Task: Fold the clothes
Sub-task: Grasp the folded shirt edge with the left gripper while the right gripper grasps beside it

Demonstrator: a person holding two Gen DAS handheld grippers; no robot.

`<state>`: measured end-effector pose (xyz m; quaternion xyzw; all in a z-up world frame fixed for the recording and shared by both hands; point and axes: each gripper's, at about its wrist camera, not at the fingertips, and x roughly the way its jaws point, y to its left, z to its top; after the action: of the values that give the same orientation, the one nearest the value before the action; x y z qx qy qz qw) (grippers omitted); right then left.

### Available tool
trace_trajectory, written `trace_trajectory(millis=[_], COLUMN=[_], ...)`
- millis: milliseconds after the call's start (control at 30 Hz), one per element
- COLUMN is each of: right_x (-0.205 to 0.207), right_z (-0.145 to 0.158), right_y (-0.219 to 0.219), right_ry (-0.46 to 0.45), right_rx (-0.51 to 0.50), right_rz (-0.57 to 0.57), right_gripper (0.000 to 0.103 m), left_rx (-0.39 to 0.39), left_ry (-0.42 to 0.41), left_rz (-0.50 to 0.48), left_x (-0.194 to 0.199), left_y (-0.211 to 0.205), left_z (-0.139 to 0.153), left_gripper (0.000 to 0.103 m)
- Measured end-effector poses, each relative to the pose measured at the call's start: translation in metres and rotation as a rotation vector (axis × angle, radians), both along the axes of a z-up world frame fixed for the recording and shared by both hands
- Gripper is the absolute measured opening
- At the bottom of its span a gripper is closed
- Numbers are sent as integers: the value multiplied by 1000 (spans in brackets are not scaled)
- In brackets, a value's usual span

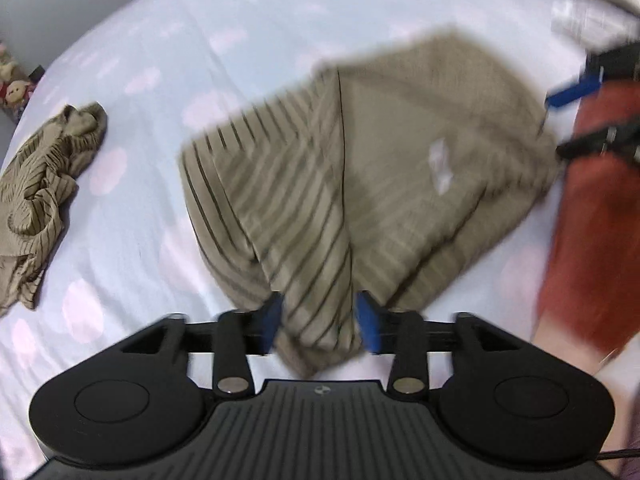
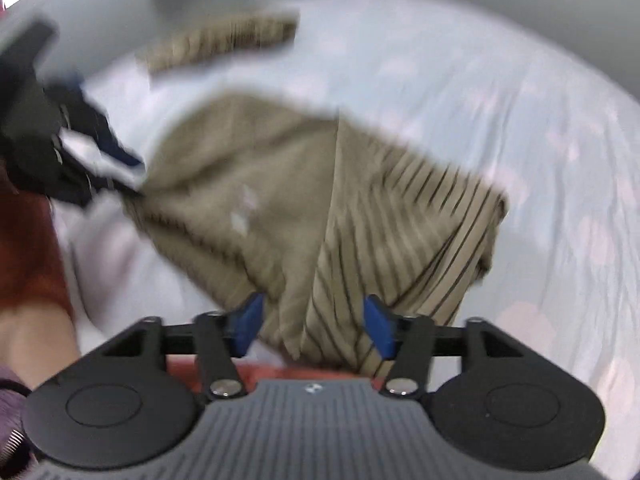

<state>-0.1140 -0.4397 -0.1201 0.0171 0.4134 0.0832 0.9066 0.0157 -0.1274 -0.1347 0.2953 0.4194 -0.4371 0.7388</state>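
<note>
A tan garment with dark stripes (image 1: 360, 176) hangs stretched between both grippers above the bed; it also shows in the right wrist view (image 2: 320, 208). My left gripper (image 1: 320, 322) is shut on one bunched corner of it. My right gripper (image 2: 314, 326) is shut on the other corner. Each gripper shows in the other's view: the right one (image 1: 576, 120) at the far right, the left one (image 2: 100, 164) at the far left. Both views are blurred by motion.
A second crumpled striped tan garment (image 1: 44, 196) lies on the pale blue sheet (image 1: 140, 264) at the left; it shows blurred at the top of the right wrist view (image 2: 220, 40). A red sleeve (image 1: 592, 220) is at the right.
</note>
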Motion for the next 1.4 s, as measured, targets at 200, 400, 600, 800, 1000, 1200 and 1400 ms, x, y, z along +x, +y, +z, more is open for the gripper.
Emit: trace_trajectory(millis=[200, 400, 600, 800, 1000, 1200, 1400], right_x=[3, 61, 86, 94, 115, 124, 122], right_z=[6, -4, -48, -61, -76, -80, -75], right_y=[-47, -72, -109, -105, -94, -81, -67], right_ry=[-48, 39, 145, 224, 315, 319, 269], right_rx=[252, 213, 407, 352, 270, 188, 150], right_rz=[-267, -367, -413, -454, -438, -394, -323], right_gripper=[67, 89, 89, 89, 90, 86, 48], left_rx=[-249, -396, -332, -284, -214, -184, -195], left_ry=[62, 157, 196, 274, 251, 164, 112], left_rz=[218, 363, 432, 461, 441, 400, 334], left_x=[40, 80, 105, 116, 113, 102, 91], left_y=[7, 2, 1, -4, -13, -25, -32], left_z=[24, 25, -22, -40, -53, -58, -54], left_gripper=[54, 59, 55, 55, 55, 55, 26])
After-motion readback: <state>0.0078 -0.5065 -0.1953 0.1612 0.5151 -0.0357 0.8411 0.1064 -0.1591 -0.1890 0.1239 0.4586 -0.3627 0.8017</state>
